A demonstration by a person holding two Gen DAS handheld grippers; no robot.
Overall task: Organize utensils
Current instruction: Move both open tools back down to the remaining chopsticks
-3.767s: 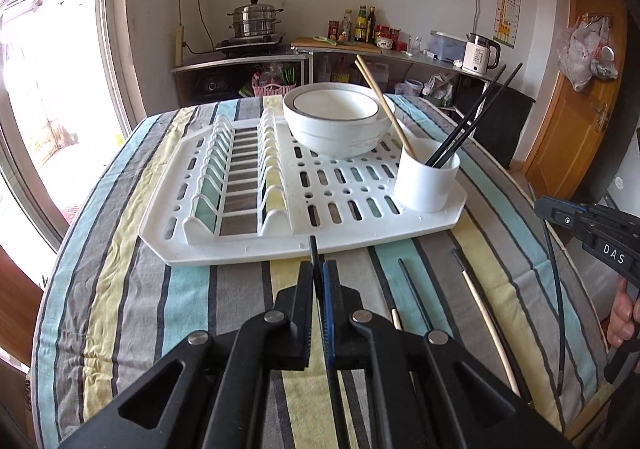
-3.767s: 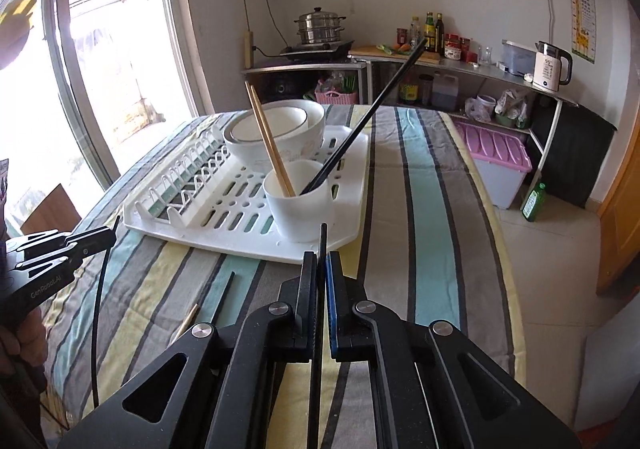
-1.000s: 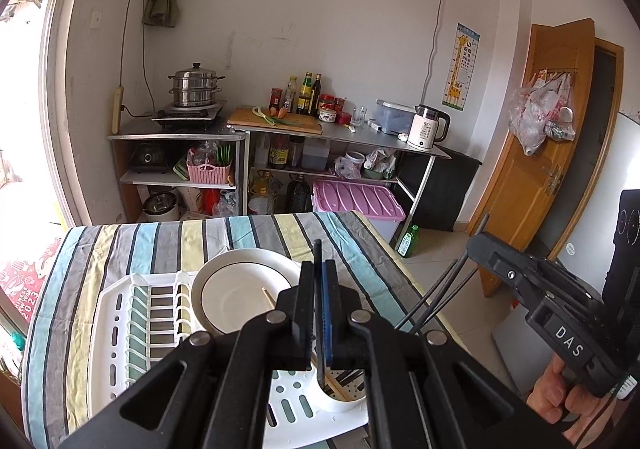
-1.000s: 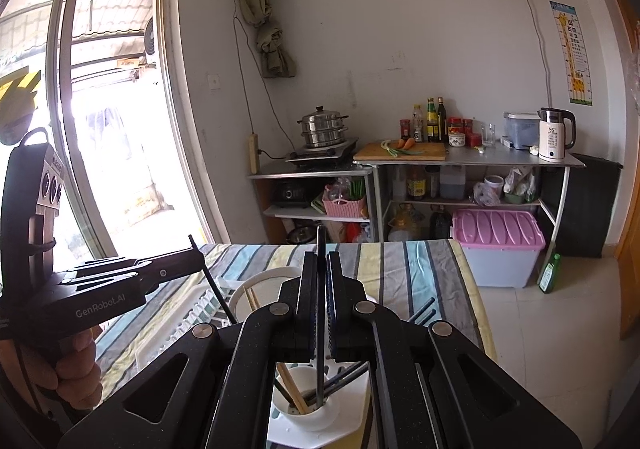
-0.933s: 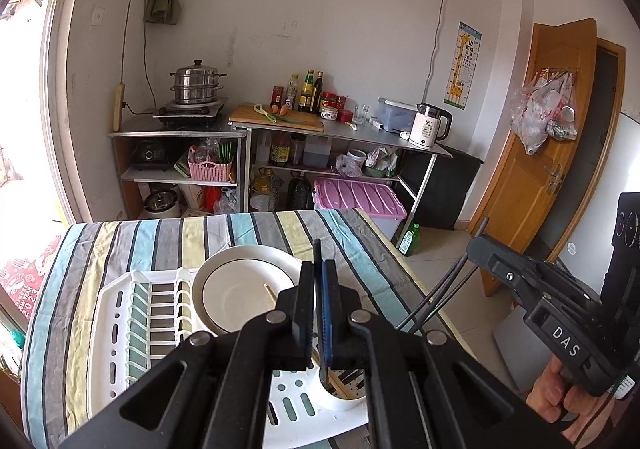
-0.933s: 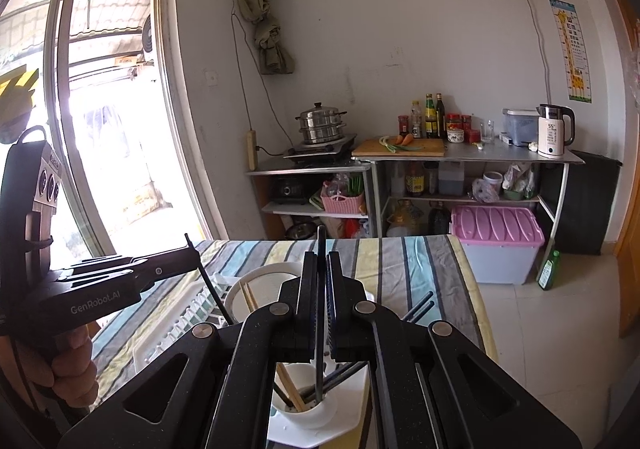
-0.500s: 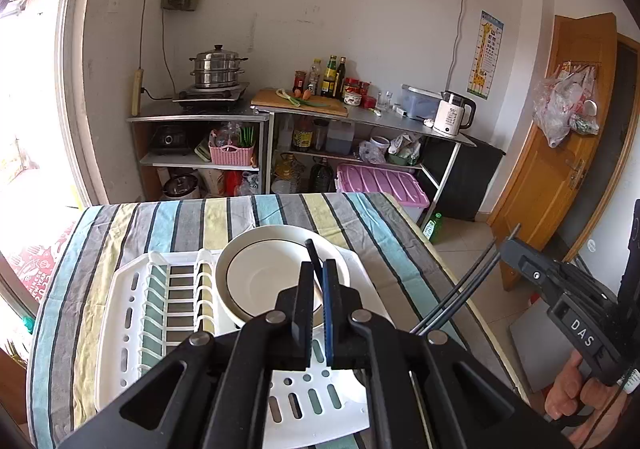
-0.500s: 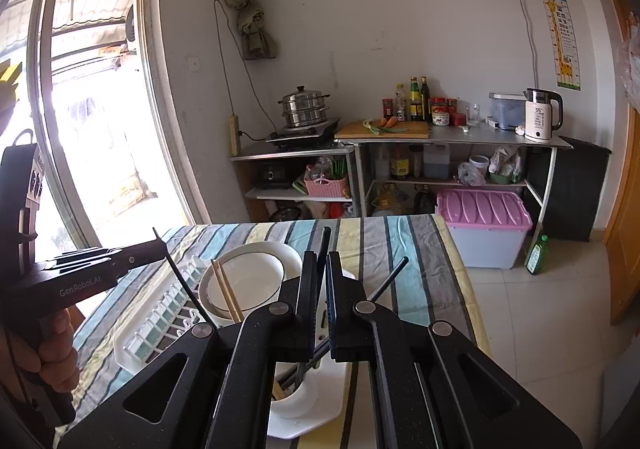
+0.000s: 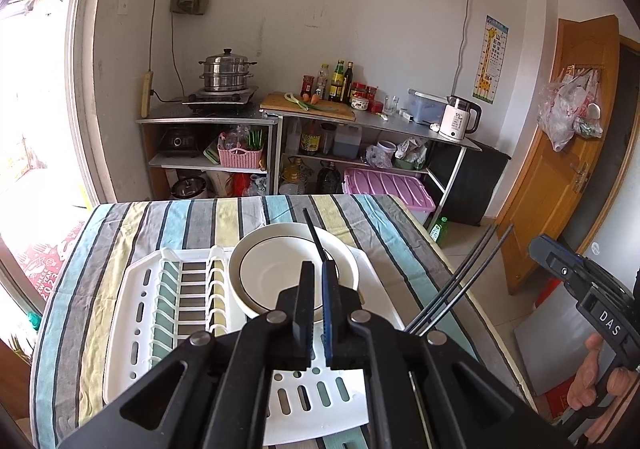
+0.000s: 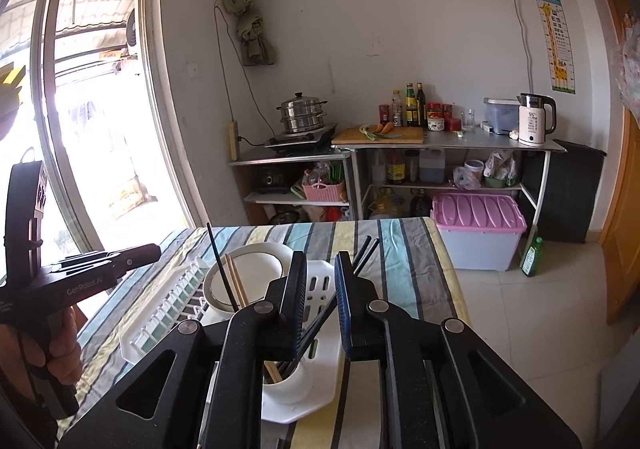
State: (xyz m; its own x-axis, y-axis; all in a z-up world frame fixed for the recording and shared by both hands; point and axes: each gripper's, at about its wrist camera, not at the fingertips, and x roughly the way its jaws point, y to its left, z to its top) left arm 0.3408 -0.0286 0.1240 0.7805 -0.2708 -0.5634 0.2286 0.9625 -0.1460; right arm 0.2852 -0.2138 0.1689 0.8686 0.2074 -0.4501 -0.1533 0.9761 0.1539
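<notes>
Chopstick (image 9: 316, 239), the black one pinched in my left gripper (image 9: 316, 313), hangs over the bowl (image 9: 256, 277) and needs steering down into the white cup (image 10: 290, 383), while my right gripper (image 10: 320, 305) is opening, its jaws gripping nothing.

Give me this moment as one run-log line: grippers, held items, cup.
left gripper: shut on black chopstick | right gripper: opening, nothing pinched | white cup: holds chopsticks, on drying rack
</notes>
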